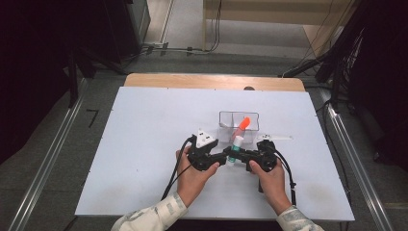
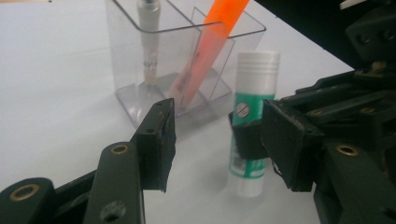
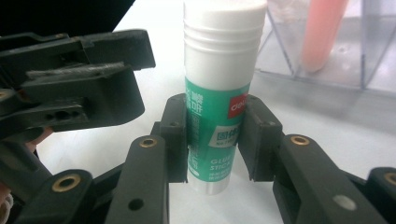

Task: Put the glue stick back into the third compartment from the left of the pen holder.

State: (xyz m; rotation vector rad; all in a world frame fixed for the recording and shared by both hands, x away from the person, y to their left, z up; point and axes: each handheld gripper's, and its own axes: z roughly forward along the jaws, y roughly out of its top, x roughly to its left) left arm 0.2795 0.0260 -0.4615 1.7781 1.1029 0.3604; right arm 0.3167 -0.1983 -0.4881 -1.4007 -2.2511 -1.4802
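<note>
A glue stick [image 1: 235, 147] [image 2: 254, 93] [image 3: 219, 70] with a white cap and green label stands upright on the white table [image 1: 144, 144]. My right gripper [image 1: 239, 154] [image 3: 215, 135] is shut on its lower body, a pad on each side. Coming from the other side, my left gripper [image 1: 225, 157] [image 2: 219, 140] is open with its jaws well apart; the stick stands just beyond its tips, untouched. Behind the stick is a clear divided holder [image 1: 239, 115] [image 2: 135, 84] with a leaning orange marker [image 1: 242, 126] [image 2: 212, 46] [image 3: 322, 32] and a silver pen [image 2: 148, 32].
A flat white tool [image 1: 274, 138] lies on the table right of the holder. Both hands meet near the table's middle front, and cables trail from the grippers toward the near edge. A wooden strip [image 1: 211, 81] borders the far edge.
</note>
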